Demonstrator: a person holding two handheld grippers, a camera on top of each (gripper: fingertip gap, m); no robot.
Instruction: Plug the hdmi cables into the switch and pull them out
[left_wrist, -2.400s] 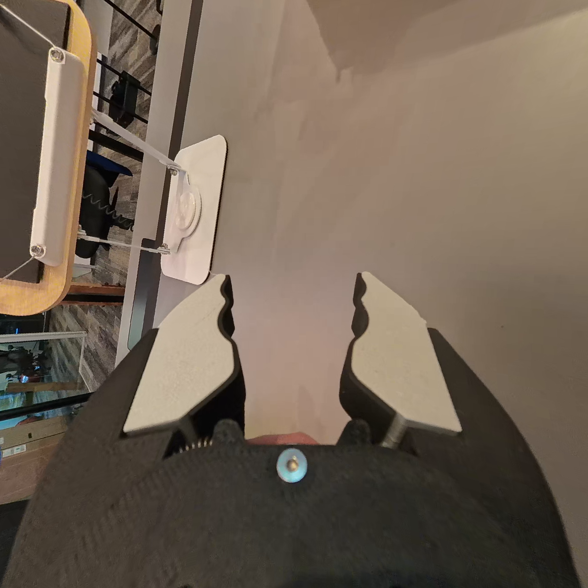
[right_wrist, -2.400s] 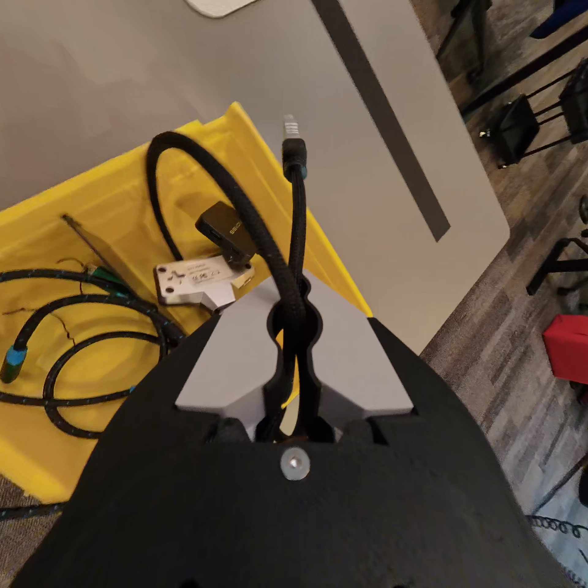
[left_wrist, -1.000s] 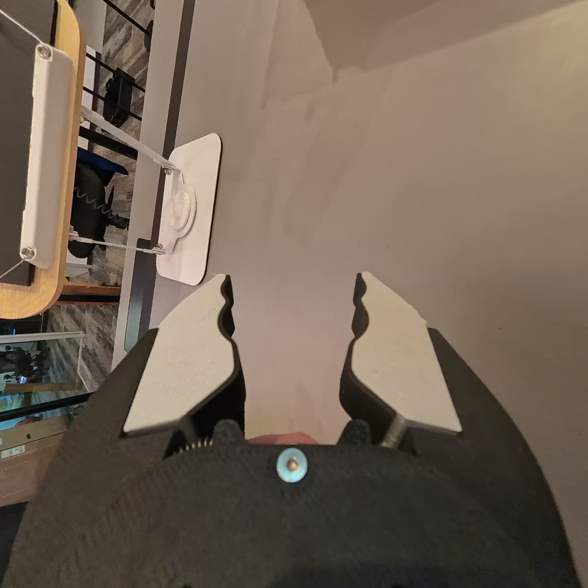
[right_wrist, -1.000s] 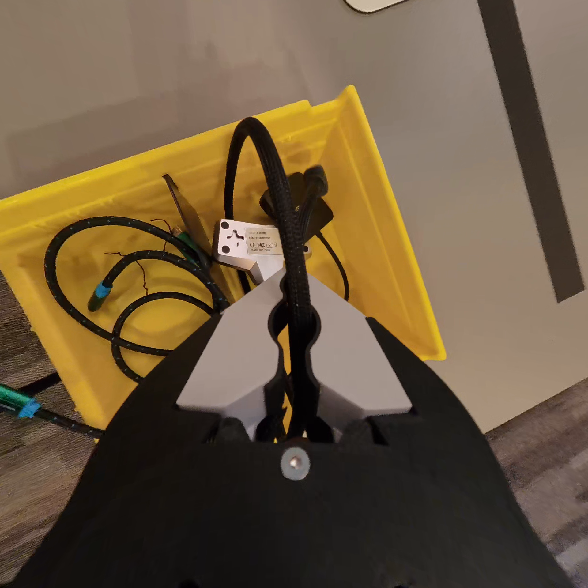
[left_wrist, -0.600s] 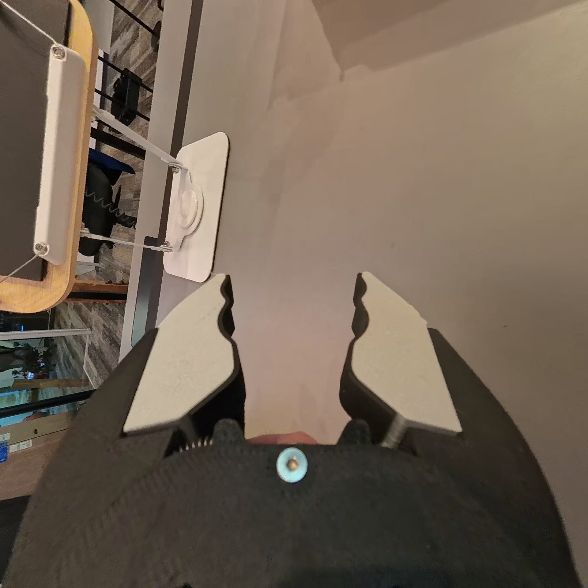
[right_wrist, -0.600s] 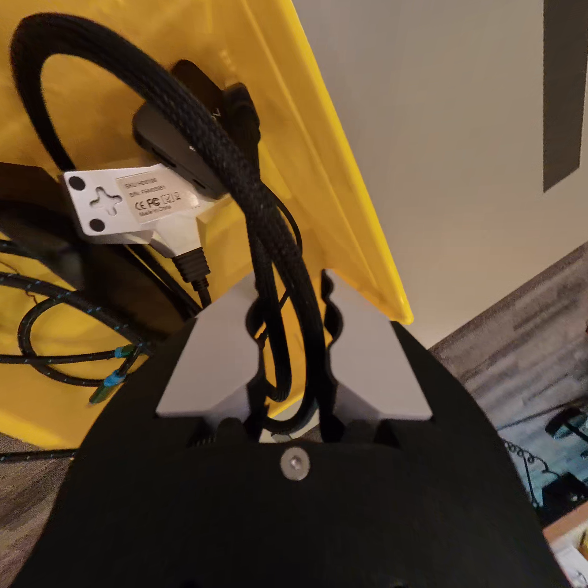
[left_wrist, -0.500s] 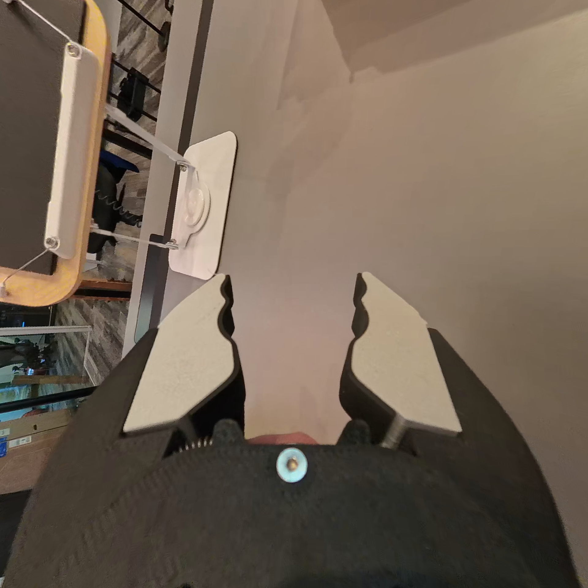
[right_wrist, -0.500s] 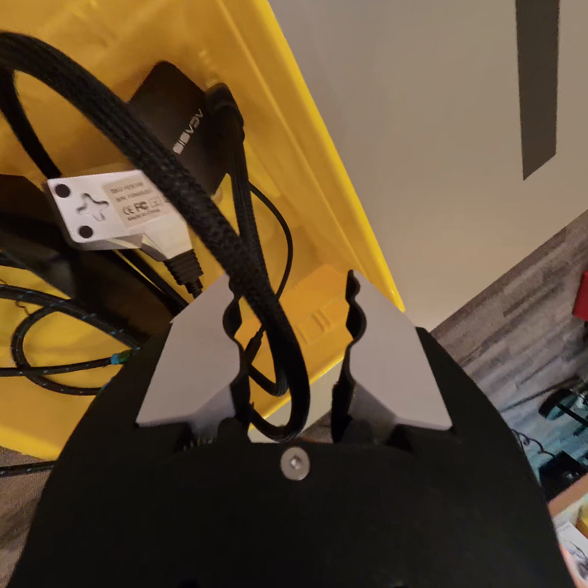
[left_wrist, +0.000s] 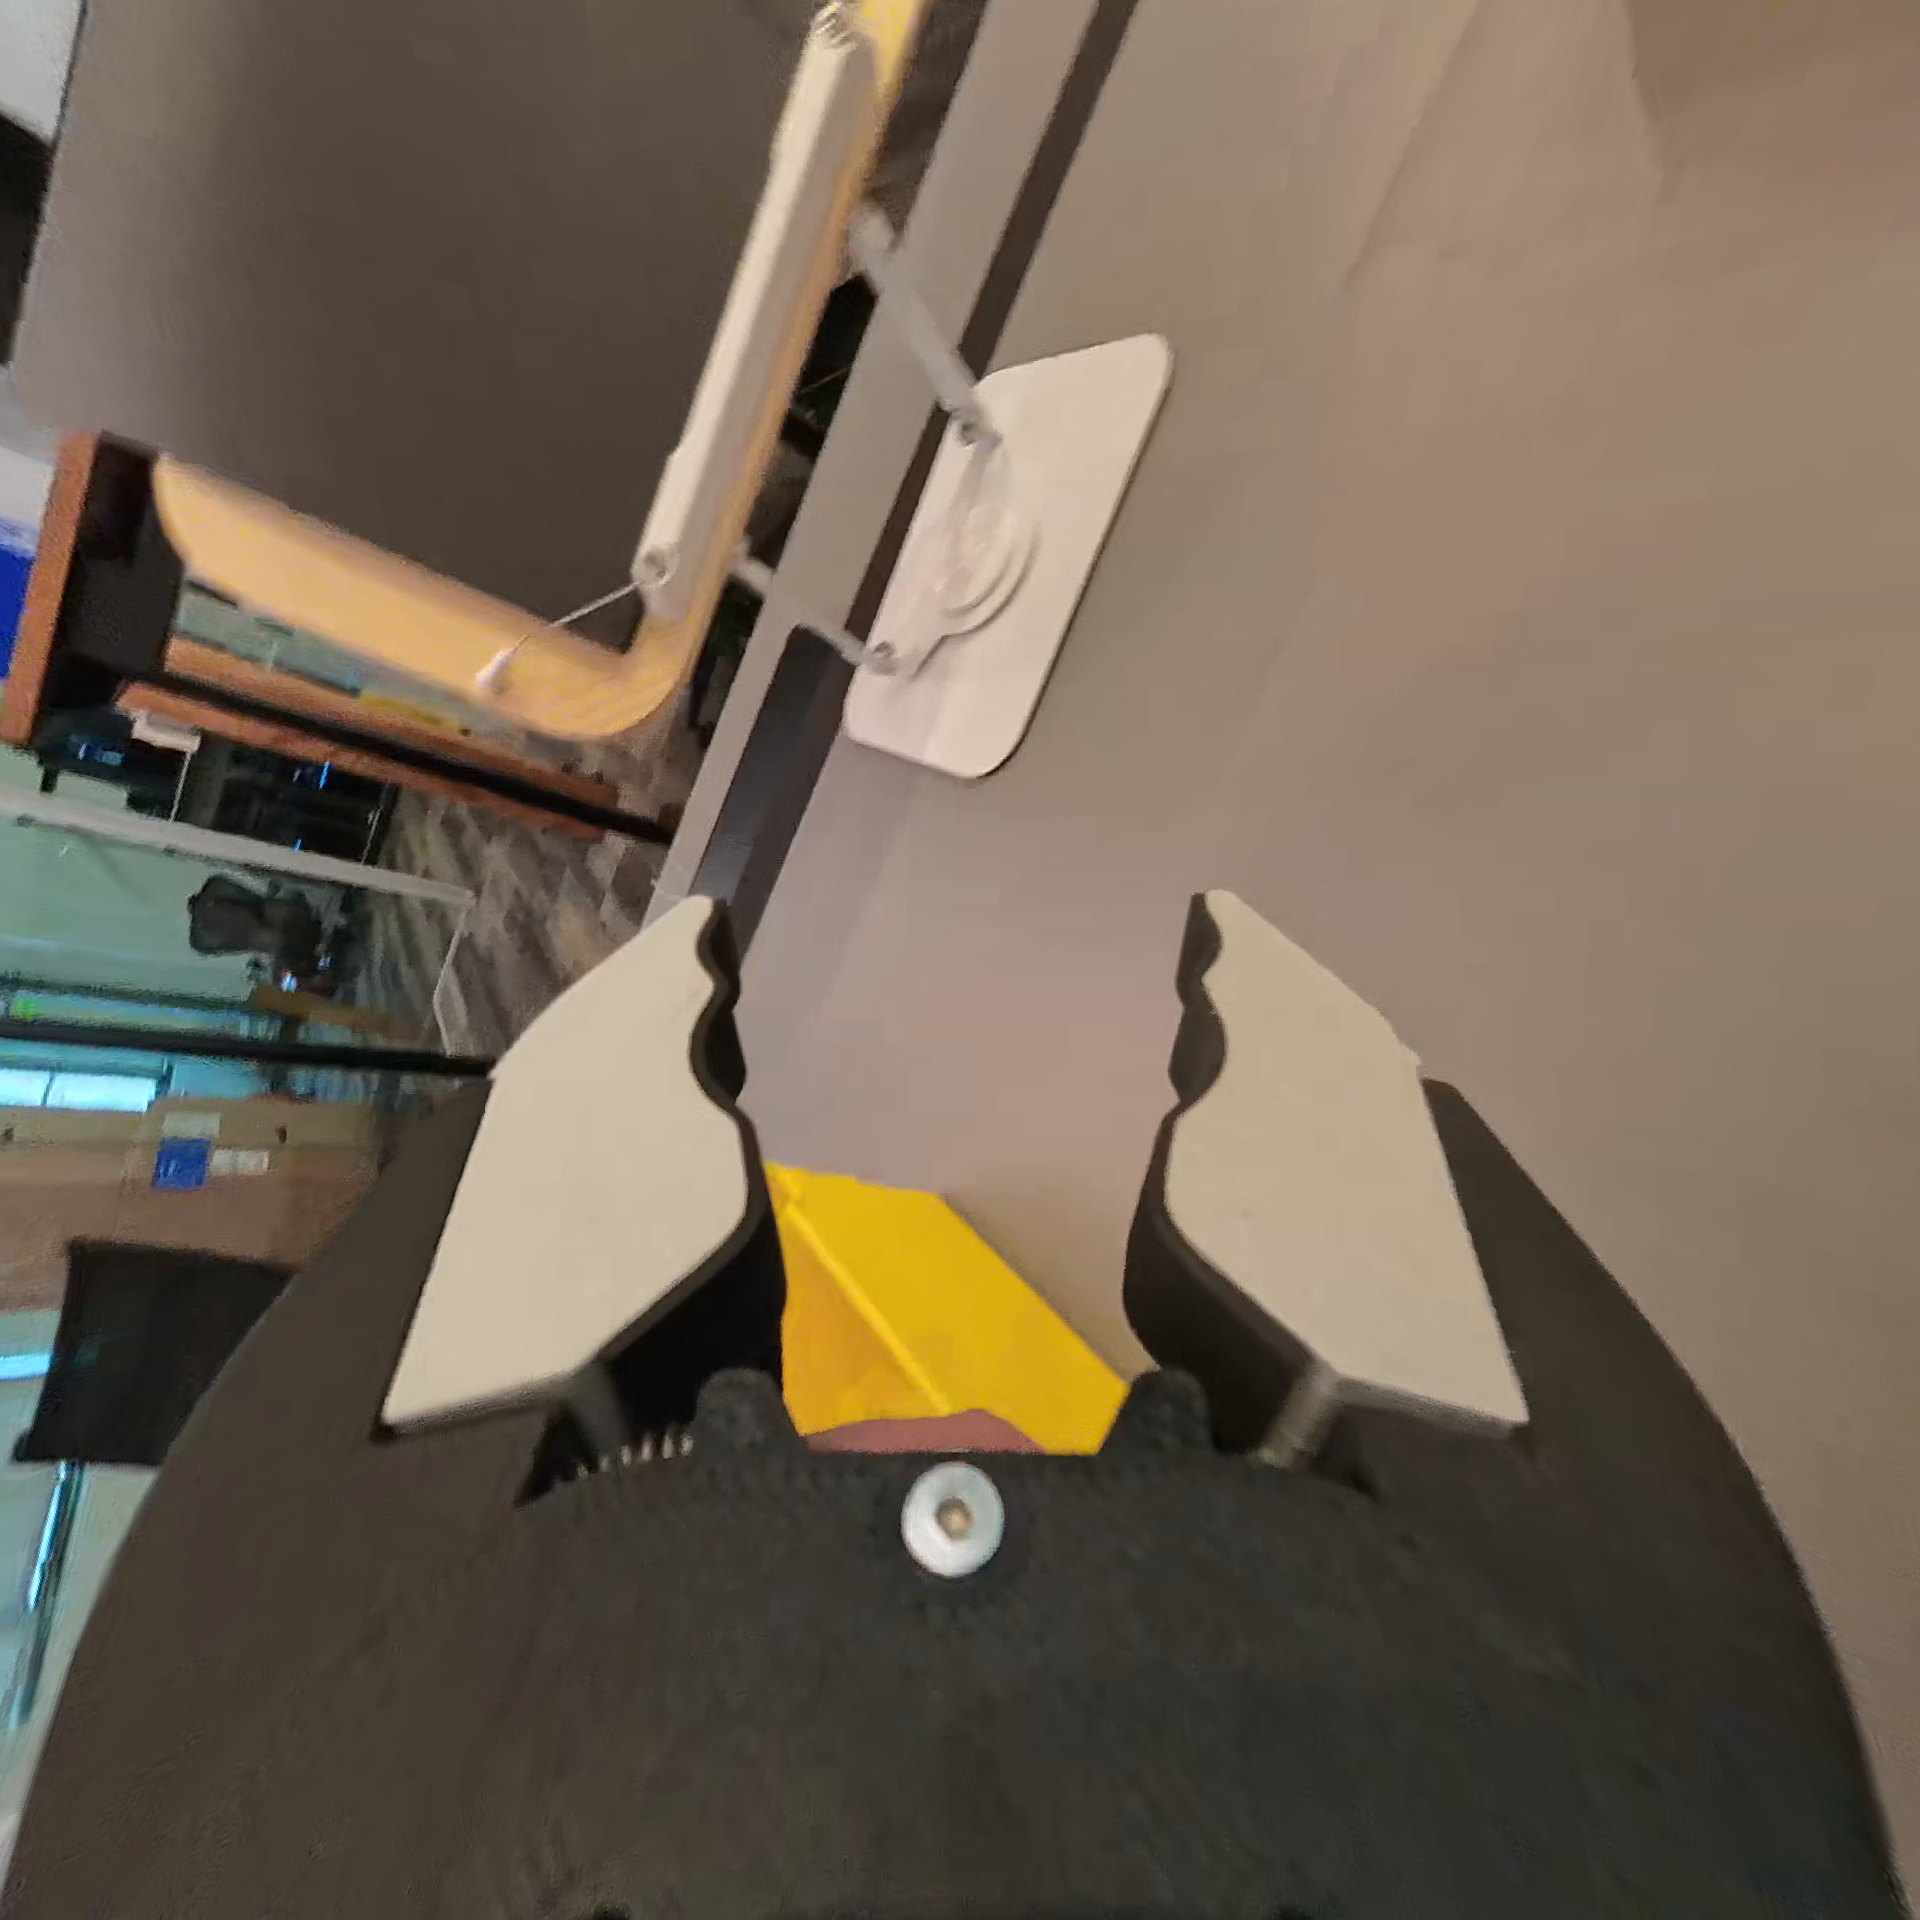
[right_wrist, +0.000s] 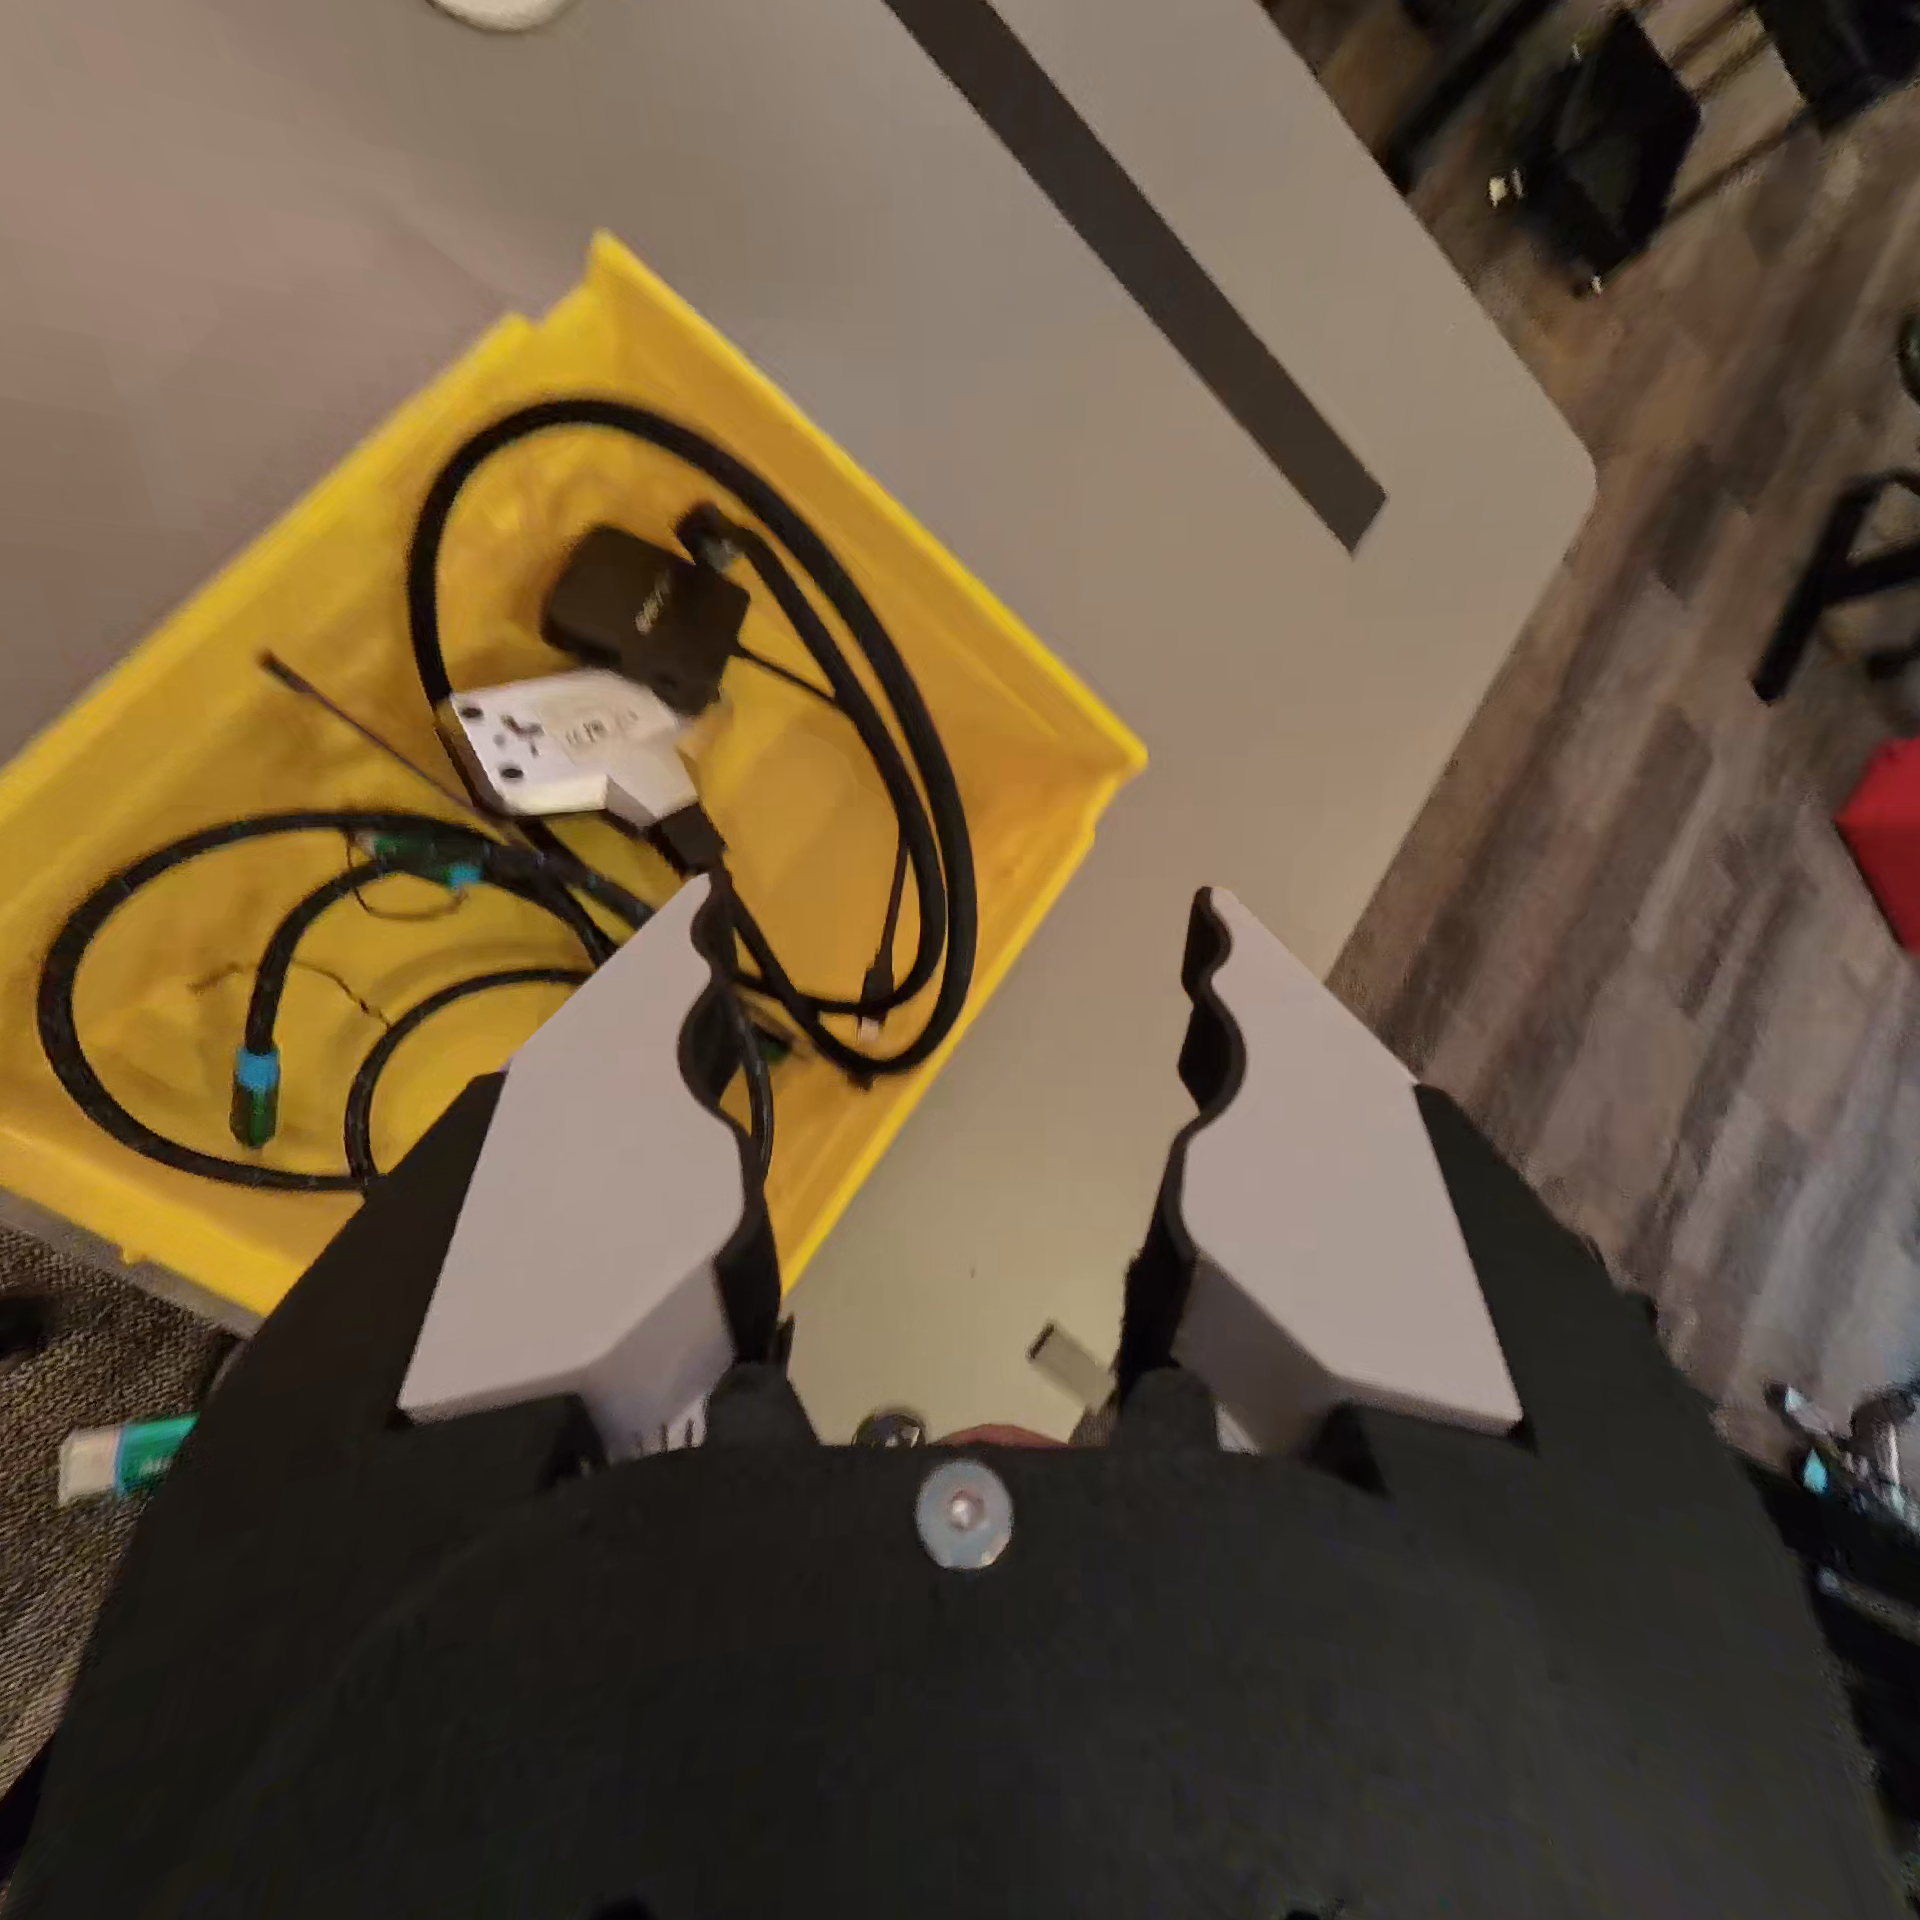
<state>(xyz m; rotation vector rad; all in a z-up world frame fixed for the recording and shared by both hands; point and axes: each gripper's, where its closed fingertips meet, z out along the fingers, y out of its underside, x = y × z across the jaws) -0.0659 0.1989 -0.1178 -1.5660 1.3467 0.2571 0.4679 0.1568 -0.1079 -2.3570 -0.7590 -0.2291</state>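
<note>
Right gripper (right_wrist: 956, 997) wide open, holding nothing | left gripper (left_wrist: 956, 997) spread too, empty | cables (right_wrist: 914, 790) and switch (right_wrist: 649, 623) piled in yellow bin (right_wrist: 1049, 831) | risk: tangled loops could drag the switch out on a pull | grey table (right_wrist: 1039, 364), carpeted office floor (right_wrist: 1662, 883) beyond.

right tongs (right_wrist: 956, 1049) opened, cable (right_wrist: 883, 727) dropped (into bin (right_wrist: 1039, 717))

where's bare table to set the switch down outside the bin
Bare table lies between the yellow bin and the dark strip, and below the bin's near corner by the open right tongs. The bin is crowded with cables and two boxes.
</note>
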